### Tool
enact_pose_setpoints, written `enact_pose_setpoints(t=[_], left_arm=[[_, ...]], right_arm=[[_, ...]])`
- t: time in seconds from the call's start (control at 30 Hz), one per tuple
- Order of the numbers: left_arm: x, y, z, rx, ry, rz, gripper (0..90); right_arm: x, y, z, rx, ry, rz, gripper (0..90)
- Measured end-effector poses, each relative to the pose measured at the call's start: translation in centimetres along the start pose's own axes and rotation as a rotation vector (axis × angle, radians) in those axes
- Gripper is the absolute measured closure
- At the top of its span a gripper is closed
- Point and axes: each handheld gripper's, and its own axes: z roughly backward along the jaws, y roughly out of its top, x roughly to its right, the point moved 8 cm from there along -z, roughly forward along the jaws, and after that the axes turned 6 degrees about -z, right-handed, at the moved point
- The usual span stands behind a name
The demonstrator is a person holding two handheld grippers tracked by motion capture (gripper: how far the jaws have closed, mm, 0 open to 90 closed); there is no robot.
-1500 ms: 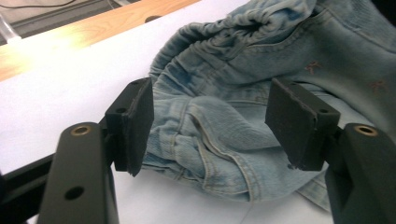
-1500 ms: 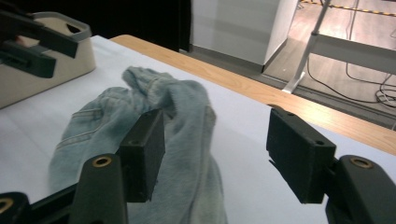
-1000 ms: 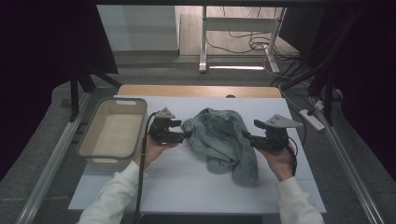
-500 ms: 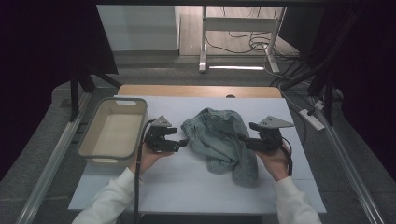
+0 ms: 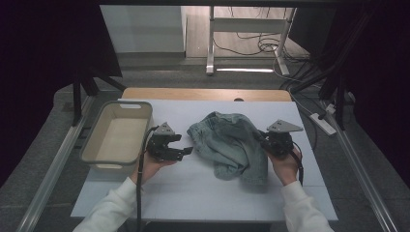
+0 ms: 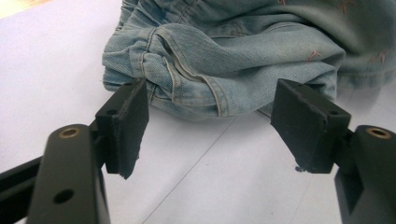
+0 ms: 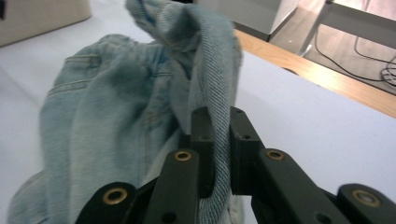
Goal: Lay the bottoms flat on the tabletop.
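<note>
Since the earlier frames little has shifted on the left: the left claw sits with its jaws apart and empty, the bunched edge of the denim garment lying on the table just ahead of its pads, a tub behind it. Across on the right, the right claw has just been closing and now pinches a fold of the denim's edge, so one side looks secured and the left grip seems next.
</note>
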Motion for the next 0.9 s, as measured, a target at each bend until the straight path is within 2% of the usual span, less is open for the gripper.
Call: enact_pose_setpoints(t=[0.13,0.27,0.5,0.67,0.73,0.8,0.87,0.9], left_arm=[[0.1,-0.1,-0.1,-0.004,0.001,-0.002,28.7],[0.0,-0.3,-0.3,-0.013,-0.001,-0.002,28.7],[0.0,-0.4,-0.6,-0.023,-0.004,-0.005,28.4],[-0.1,-0.5,-0.5,-0.018,-0.003,0.006,28.4],[-0.1,-0.4,-0.5,-0.018,-0.002,0.003,28.4],[-0.1,-0.4,-0.5,-0.017,-0.002,0.001,28.3],[-0.1,-0.3,-0.5,-0.017,-0.002,-0.001,28.1],[-0.1,-0.3,-0.5,-0.017,-0.002,-0.001,28.0]], right_arm=[[1.9,-0.1,0.0,0.013,-0.038,-0.024,82.8],[3.6,-0.5,-0.2,0.015,-0.031,-0.080,82.7],[6.2,-1.9,-0.9,-0.016,-0.057,-0.121,82.7],[7.6,-2.7,-0.6,-0.029,-0.082,-0.154,82.6],[8.0,-3.0,-0.5,-0.037,-0.085,-0.171,76.6],[8.3,-3.0,-0.3,-0.030,-0.107,-0.183,59.3],[8.1,-2.5,0.3,0.004,-0.089,-0.203,52.7],[7.8,-2.1,0.6,0.016,-0.078,-0.199,50.5]])
